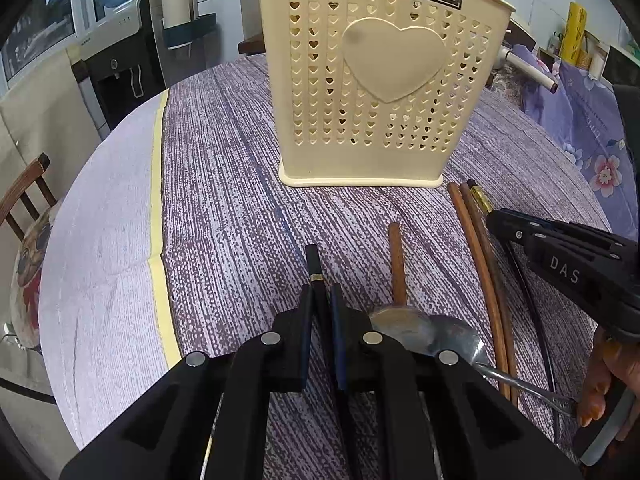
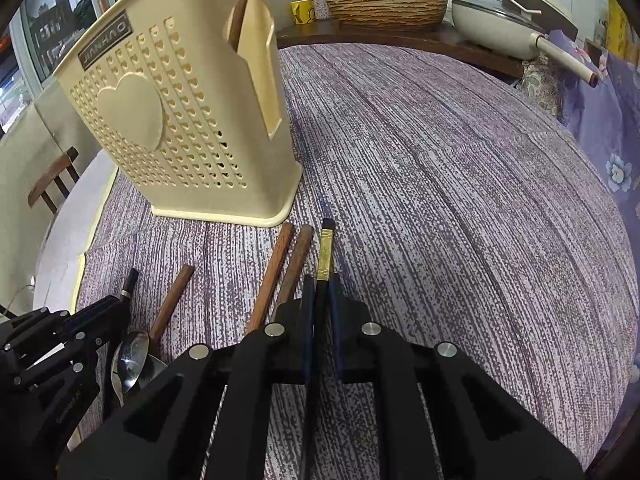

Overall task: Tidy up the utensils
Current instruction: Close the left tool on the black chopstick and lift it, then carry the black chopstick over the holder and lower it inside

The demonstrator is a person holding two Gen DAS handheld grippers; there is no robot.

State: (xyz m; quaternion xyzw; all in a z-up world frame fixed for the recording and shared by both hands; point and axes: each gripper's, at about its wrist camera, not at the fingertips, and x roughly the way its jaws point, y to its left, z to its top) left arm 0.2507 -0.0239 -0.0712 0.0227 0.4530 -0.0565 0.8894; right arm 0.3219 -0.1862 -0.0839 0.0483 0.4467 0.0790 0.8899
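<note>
Near the tablecloth's front edge, each gripper pinches a black chopstick, left gripper (image 1: 322,292) and right gripper (image 2: 320,284) alike, probably pairing them for the cream utensil holder (image 1: 376,80) behind.

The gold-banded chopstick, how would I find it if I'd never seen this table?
Find the cream holder with the heart. Just right of its base lie two brown wooden chopsticks. The gold-banded chopstick lies right of those, black-tipped, pinched in the right claw.
</note>
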